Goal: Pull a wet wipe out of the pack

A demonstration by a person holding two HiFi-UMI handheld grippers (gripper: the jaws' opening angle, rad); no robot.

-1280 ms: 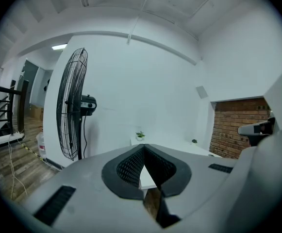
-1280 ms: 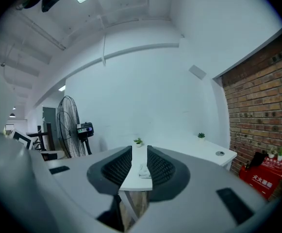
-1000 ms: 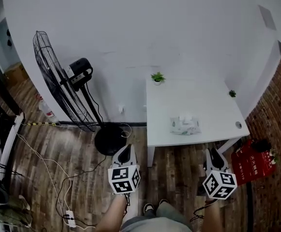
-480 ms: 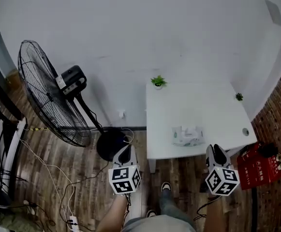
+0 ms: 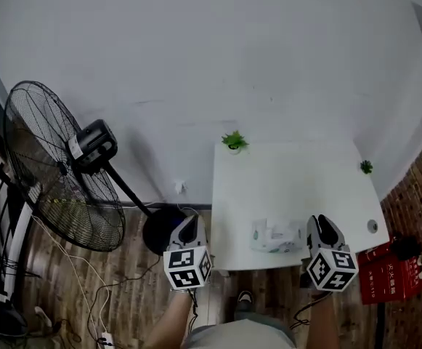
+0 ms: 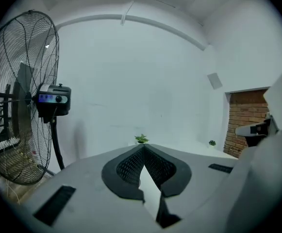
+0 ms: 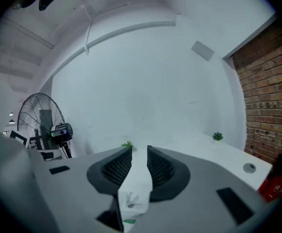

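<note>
Soft white-and-green wet-wipe pack [image 5: 276, 236] lies flat on the white rectangular tabletop [image 5: 298, 180], close to its front edge, approx. mid-width. Something white sticks up on top of the pack; can't tell if it's a flap or a wipe.

Right claw [image 7: 139, 149] is released: jaws stand apart w/ a clear gap, nothing gripped. Thru that gap the tabletop and the pack show below. In the head view it hovers at the tabletop's front edge, just right of the pack, not touching it.

Left claw [image 6: 143, 147] is clenched: tips meet, nothing between them. It hangs off the tabletop's front-left corner, over the wood-plank floor [image 5: 87, 267].

Small green potted plant [image 5: 233, 141] sits at the tabletop's back-left corner; a second, smaller plant [image 5: 367, 167] at its right edge. Round cable hole [image 5: 372, 226] is near the tabletop's front-right corner.

Large black pedestal fan [image 5: 58, 173] stands on the floor left of the tabletop, cage tilted, its round base near the tabletop's front-left corner. Red box [image 5: 385, 271] is on the floor past the tabletop's front-right corner, next to the brick wall [image 7: 272, 96]. White wall behind the tabletop.
</note>
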